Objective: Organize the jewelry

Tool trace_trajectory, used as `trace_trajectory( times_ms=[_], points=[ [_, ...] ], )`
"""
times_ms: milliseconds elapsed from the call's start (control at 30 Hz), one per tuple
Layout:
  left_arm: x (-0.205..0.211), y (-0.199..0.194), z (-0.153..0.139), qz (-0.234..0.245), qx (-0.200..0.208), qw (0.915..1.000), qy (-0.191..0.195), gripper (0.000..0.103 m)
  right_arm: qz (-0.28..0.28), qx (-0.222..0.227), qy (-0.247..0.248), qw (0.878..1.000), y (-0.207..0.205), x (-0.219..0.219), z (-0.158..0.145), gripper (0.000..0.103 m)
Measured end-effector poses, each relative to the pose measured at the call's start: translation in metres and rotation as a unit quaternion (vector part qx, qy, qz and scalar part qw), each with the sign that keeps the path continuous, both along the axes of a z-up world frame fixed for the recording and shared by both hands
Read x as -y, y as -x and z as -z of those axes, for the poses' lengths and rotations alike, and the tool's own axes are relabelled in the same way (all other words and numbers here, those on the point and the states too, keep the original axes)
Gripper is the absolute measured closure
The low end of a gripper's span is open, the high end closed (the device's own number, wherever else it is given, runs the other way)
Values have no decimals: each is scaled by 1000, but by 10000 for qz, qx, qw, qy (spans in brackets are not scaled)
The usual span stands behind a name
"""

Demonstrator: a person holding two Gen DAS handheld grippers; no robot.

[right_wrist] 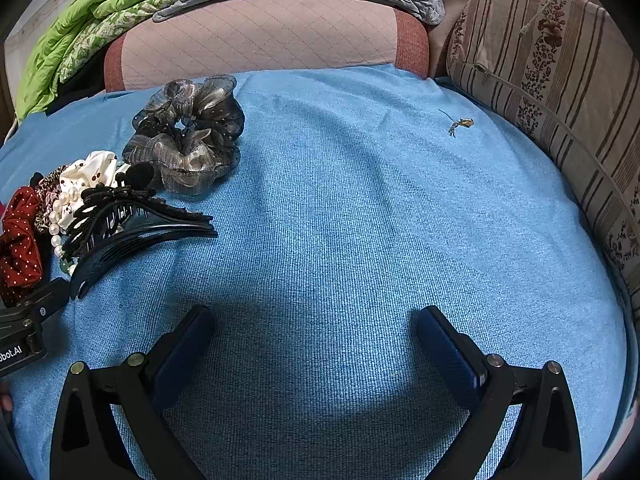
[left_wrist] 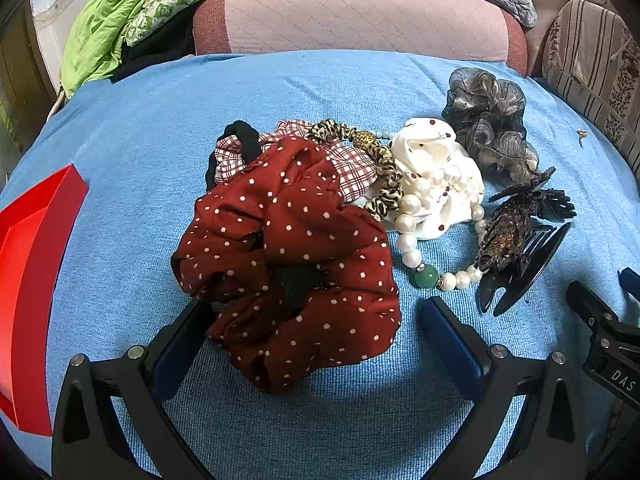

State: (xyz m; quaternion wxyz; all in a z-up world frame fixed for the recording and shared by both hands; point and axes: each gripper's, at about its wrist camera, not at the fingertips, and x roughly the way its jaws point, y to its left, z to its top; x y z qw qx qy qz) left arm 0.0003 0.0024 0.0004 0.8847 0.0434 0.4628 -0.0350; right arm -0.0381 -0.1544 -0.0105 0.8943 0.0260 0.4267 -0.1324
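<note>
Here both tools gape, left tool (left_wrist: 316,320) straddling the red scrunchie (left_wrist: 288,256), red tray (left_wrist: 28,280) at left.

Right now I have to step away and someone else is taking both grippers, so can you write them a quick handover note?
Left gripper: open, its fingers either side of the dark red white-dotted fabric scrunchie, not closed on it.
Right gripper: open, empty, over bare blue cloth.
Pile on the cloth: red scrunchie, checked scrunchie, leopard-print band, white spotted scrunchie, pearl bracelet with green bead, grey organza scrunchie, black hair claw clips.
Red tray: at the left, nothing visible in it.
Done: nothing sorted, judging by the tray.
Left: everything, probably the red scrunchie first.
</note>
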Motion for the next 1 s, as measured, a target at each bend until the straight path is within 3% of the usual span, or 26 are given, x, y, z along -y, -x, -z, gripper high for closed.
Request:
trace_trajectory(
  times_ms=[300, 633, 833, 1000],
  points=[
    [-3, 4, -4, 175, -211, 9996, 15, 0, 324, -280, -255, 9988, -7, -2, -3, 0],
    [-33, 51, -27, 112, -401, 9985, 365, 0, 414, -42, -225, 9989, 26, -11, -11, 0],
    [-56, 79, -63, -66, -107, 9985, 538, 0, 582, 181, -452, 9971, 57, -19, -32, 0],
    [-75, 105, -94, -132, 308, 9982, 501, 0, 501, 405, -353, 9973, 78, -38, -58, 0]
  ],
)
